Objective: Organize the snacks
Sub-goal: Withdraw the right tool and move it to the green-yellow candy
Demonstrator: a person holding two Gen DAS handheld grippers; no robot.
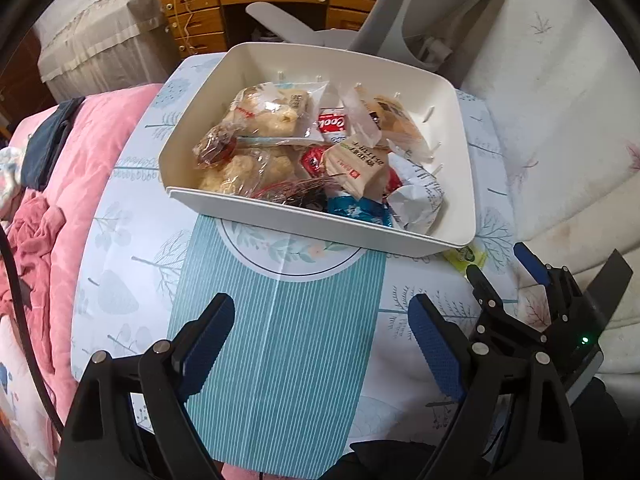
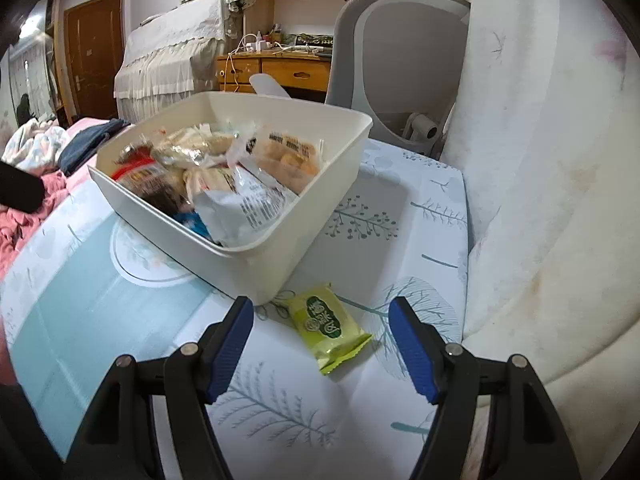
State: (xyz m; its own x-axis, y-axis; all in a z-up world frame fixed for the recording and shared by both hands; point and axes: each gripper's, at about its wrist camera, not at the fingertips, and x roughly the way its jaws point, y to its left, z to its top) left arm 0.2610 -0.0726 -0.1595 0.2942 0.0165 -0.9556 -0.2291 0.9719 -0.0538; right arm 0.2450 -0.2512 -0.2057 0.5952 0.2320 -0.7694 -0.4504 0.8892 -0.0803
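With the bin (image 2: 256, 256) as landmark: to its left lie pink bedding (image 1: 80, 152) and the patterned table (image 1: 280, 360), where the left claw (image 1: 320, 344) hovers wide open and empty, aimed at the bare cloth before the bin's near wall. The bin itself is heaped with wrapped snacks. Just off its near right corner lies one green packet (image 2: 328, 328), flat on the table, its long axis running diagonally away from the corner. The right claw (image 2: 322, 344) sits directly over it, jaws parted on either side, gripping nothing, clearly the nearer one.
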